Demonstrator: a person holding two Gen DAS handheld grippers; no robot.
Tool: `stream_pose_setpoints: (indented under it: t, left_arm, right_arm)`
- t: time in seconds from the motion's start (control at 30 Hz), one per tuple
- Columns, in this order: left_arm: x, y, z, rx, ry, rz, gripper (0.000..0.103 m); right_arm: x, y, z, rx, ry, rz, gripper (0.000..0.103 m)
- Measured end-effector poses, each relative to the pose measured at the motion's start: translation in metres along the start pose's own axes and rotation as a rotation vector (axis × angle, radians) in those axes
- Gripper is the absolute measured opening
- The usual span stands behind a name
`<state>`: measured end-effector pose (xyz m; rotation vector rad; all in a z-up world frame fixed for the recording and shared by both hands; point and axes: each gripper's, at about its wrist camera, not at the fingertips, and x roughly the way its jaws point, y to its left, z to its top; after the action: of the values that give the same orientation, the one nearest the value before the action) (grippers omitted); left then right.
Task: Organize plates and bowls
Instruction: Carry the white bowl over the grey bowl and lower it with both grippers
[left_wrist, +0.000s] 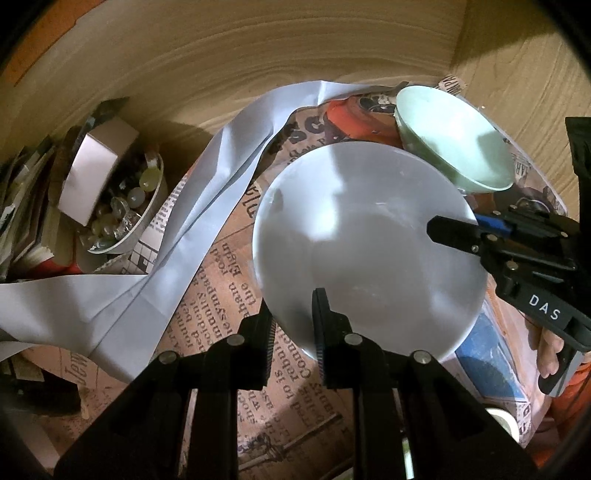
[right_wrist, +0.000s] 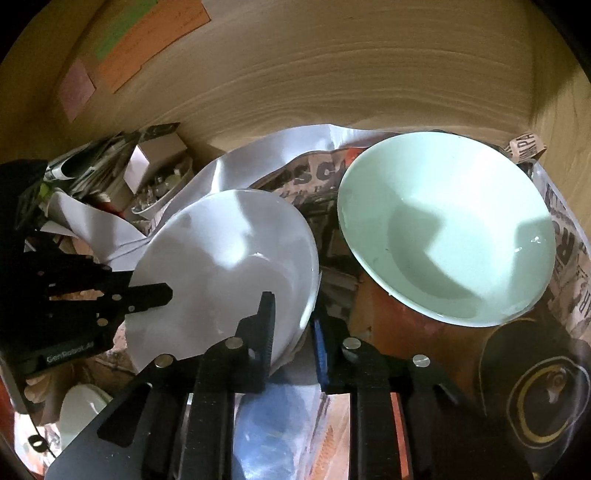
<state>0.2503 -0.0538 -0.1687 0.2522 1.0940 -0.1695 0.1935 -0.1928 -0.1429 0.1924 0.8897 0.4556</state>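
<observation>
A white bowl (left_wrist: 362, 236) (right_wrist: 229, 258) is tilted above the newspaper-covered surface. In the left wrist view my left gripper (left_wrist: 293, 306) is shut on its near rim, one finger inside and one outside. My right gripper (left_wrist: 454, 225) comes in from the right and clamps the bowl's right rim. In the right wrist view the right gripper (right_wrist: 291, 310) pinches that rim edge, while the left gripper (right_wrist: 162, 291) grips the bowl from the left. A pale green bowl (left_wrist: 454, 136) (right_wrist: 447, 229) leans tilted behind and to the right, apart from both grippers.
Wooden walls (left_wrist: 295, 55) close the back and right. Crumpled white paper (left_wrist: 207, 192) lies over the newspaper lining (left_wrist: 221, 295). At the left stands a small bowl of beads with a box on it (left_wrist: 122, 206). A black round item with a gold ring (right_wrist: 546, 391) lies at the lower right.
</observation>
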Motion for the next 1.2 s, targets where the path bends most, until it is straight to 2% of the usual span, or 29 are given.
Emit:
stream_pose_setpoints:
  t: [0.2,0.53,0.87,1.2]
  left_arm:
    - [-0.017,0.001,-0.009,-0.012,-0.026,0.007,0.019]
    - [-0.074,0.009,-0.028,-0.052,-0.159,0.012,0.018]
    - [-0.125,0.013,-0.062,-0.082,-0.273,0.016,0.018]
    - [-0.161,0.024,-0.103,-0.148,-0.356,0.049,0.018]
  right_arm:
    - [-0.012,0.01,-0.002,-0.031,-0.034,-0.033,0.016]
    - [-0.048,0.034,-0.002,-0.054,-0.121,-0.005,0.016]
    - [-0.085,0.072,-0.013,-0.087,-0.204,0.003,0.016]
    - [-0.1,0.105,-0.026,-0.124,-0.23,0.043,0.016]
